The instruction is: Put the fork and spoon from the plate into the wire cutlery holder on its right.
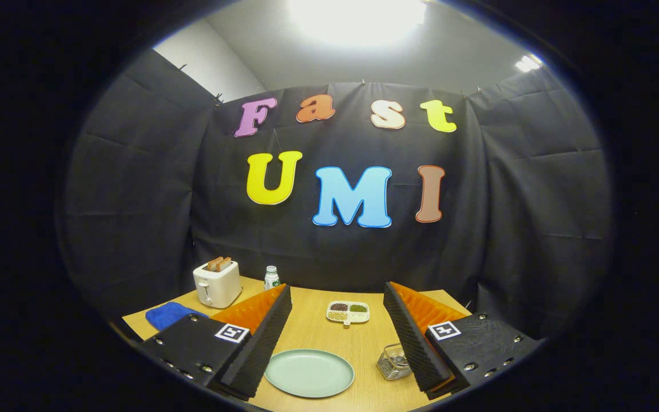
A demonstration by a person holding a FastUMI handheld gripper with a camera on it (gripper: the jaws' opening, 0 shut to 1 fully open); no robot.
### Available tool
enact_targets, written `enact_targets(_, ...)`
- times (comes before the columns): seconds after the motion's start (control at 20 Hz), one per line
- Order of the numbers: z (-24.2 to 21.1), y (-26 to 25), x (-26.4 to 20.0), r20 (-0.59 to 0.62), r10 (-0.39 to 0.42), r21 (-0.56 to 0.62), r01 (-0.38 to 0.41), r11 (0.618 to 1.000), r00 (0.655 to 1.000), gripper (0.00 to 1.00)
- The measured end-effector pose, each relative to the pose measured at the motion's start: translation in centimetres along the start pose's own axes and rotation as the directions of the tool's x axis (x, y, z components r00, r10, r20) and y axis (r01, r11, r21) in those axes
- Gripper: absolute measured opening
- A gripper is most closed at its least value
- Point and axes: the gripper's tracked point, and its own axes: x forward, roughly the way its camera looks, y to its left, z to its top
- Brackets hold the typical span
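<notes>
hand-held gripper [338, 300] spread wide above table — plate [309, 373] between fingers, wire cutlery holder [392, 362] beside right finger.

This is looking like a staged recording booth rather than a lived-in kitchen. Black cloth [135, 189] is hanging as the walls on clips, with a pale plain wall [209, 63] and ceiling showing above its top edge, where a bright ceiling light [358, 17] is glaring down. A wooden table [312, 332] is carrying a sparse set of household props: a white toaster [217, 284] holding bread slices, a small bottle [272, 277], a folded blue cloth [168, 315], a divided dish of dry grains [348, 312], a pale green plate [309, 373] and a wire cutlery holder [393, 361].
</notes>
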Motion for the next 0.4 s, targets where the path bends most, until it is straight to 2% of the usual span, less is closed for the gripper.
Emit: enact_targets(0.4,0.92,0.70,0.12,0.035,0.009,-0.004,-0.009,1.000,0.999,0.98)
